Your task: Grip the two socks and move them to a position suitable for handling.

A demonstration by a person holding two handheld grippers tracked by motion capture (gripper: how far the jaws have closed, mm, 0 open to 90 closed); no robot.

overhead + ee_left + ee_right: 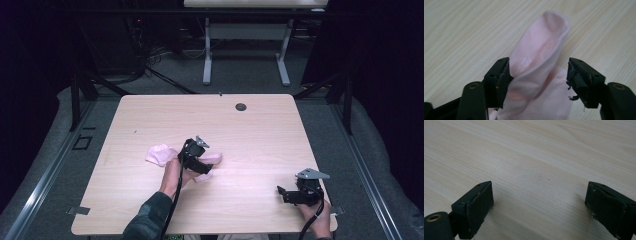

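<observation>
While flat, pink sock [541,47] lengthwise ahead

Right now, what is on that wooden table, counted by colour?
Pink: 1, a pink sock
Black: 2, the left hand-held gripper and the right hand-held gripper
Total: 3, all on the wooden table
</observation>
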